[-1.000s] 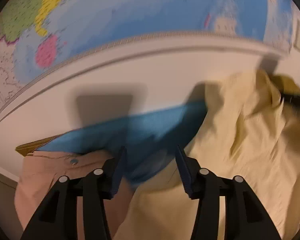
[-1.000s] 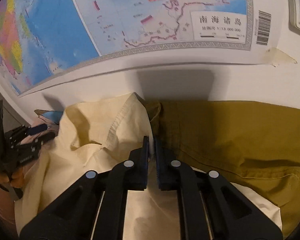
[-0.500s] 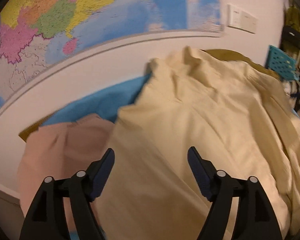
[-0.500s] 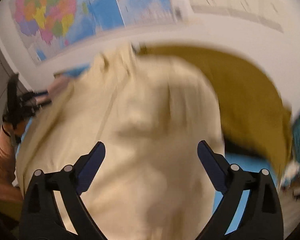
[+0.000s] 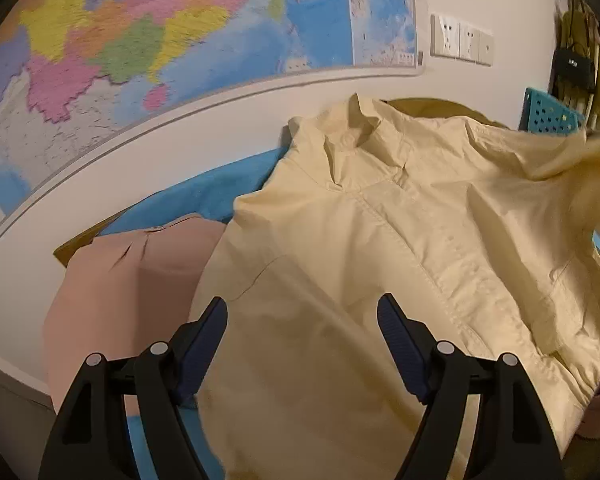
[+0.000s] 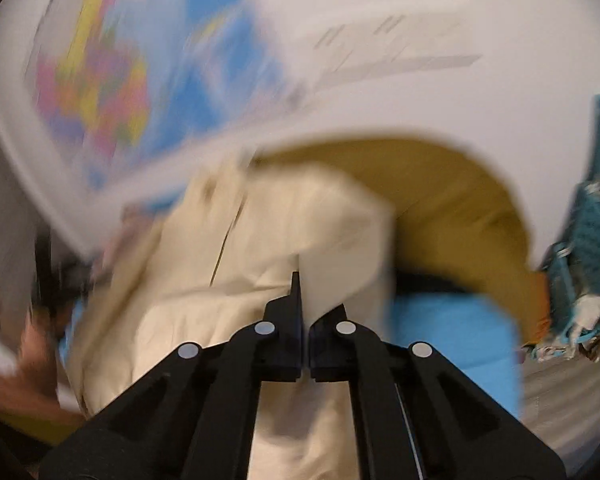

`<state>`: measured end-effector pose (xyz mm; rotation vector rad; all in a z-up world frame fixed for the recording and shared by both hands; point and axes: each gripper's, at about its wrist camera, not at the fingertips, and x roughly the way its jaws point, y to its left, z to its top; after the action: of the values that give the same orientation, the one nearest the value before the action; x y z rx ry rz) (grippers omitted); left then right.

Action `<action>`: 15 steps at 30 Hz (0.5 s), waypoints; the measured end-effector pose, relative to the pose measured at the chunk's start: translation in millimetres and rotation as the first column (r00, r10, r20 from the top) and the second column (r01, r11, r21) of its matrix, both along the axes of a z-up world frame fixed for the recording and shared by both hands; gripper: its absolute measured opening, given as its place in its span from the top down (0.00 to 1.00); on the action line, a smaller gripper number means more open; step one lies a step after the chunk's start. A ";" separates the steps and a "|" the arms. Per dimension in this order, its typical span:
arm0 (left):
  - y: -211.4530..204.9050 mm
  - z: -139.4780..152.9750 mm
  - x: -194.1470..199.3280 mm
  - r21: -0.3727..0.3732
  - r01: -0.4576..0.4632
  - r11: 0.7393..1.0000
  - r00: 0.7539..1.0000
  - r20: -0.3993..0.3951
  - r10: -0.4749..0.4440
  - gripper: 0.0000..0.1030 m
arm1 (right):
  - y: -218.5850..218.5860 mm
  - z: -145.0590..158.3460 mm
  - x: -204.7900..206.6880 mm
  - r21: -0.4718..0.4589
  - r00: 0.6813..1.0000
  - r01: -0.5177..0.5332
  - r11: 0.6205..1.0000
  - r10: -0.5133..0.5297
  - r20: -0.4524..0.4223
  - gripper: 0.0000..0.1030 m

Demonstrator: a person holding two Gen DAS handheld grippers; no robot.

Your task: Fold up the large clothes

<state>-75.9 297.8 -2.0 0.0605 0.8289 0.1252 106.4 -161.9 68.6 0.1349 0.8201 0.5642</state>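
A pale yellow button-up shirt (image 5: 380,240) lies front up on the blue-covered surface (image 5: 204,196), collar toward the wall. My left gripper (image 5: 302,340) is open and empty just above the shirt's lower left part. My right gripper (image 6: 305,300) is shut on a fold of the same shirt (image 6: 332,232) at its right side and lifts it; that view is blurred by motion. The lifted cloth shows blurred at the right edge of the left wrist view.
A pink garment (image 5: 120,280) lies left of the shirt. A mustard garment (image 6: 452,200) lies behind it by the wall. A wall map (image 5: 160,40) and sockets (image 5: 460,40) are behind. A teal basket (image 5: 548,114) stands at the right.
My left gripper let go of the shirt's corner, opened and pulled back. My right gripper let go of the collar, opened, then shut on the shirt's right side and lifts it.
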 end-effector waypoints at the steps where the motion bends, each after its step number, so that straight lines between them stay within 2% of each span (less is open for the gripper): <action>1: 0.3 1.0 -3.7 0.000 -0.003 1.000 1.000 0.003 0.003 0.27 | -13.8 -4.7 11.3 0.001 0.998 0.056 0.998 -0.056 -0.017 0.98; 2: 1.3 0.4 -8.4 0.002 -0.014 1.000 1.000 0.001 0.014 0.27 | -23.8 -17.3 24.0 0.009 0.996 0.072 0.997 -0.072 -0.061 0.97; 4: 2.3 -2.9 -15.4 -0.021 -0.013 1.000 1.000 -0.017 0.012 0.27 | -31.6 -53.5 42.4 -0.055 0.982 0.116 0.992 -0.123 -0.141 0.97; 5: 1.6 -5.6 -20.0 -0.041 -0.003 0.999 1.000 -0.025 0.002 0.27 | -32.9 -74.4 48.9 -0.083 0.971 0.139 0.987 -0.153 -0.185 0.92; 7: -2.0 -10.5 -26.3 -0.059 0.012 0.998 0.999 -0.051 -0.015 0.27 | -28.7 -106.0 54.7 -0.151 0.953 0.150 0.977 -0.183 -0.240 0.78; 9: -9.0 -13.7 -35.7 -0.081 0.029 0.996 0.997 -0.068 -0.034 0.27 | -33.8 -120.4 51.7 -0.133 0.935 0.203 0.970 -0.232 -0.269 0.51; 12: -28.4 -11.0 -54.5 -0.100 0.056 0.993 0.995 -0.074 -0.063 0.26 | -41.5 -103.9 26.9 -0.051 0.952 0.222 0.974 -0.228 -0.204 0.37; 13: -35.3 -10.4 -59.5 -0.102 0.069 0.992 0.995 -0.069 -0.076 0.24 | -44.0 -97.6 16.7 -0.027 0.959 0.217 0.976 -0.218 -0.183 0.35; 14: -44.8 -8.8 -66.7 -0.101 0.088 0.991 0.994 -0.060 -0.094 0.17 | -45.0 -87.4 3.1 0.005 0.967 0.204 0.979 -0.201 -0.154 0.30; 15: -53.4 -9.2 -72.1 -0.097 0.099 0.990 0.993 -0.054 -0.104 0.16 | -43.9 -77.0 -14.6 0.049 0.979 0.170 0.984 -0.163 -0.124 0.23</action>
<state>-148.0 244.5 -11.2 0.0172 0.8879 -0.0121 91.8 -205.8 -8.4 0.2920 0.8995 0.4257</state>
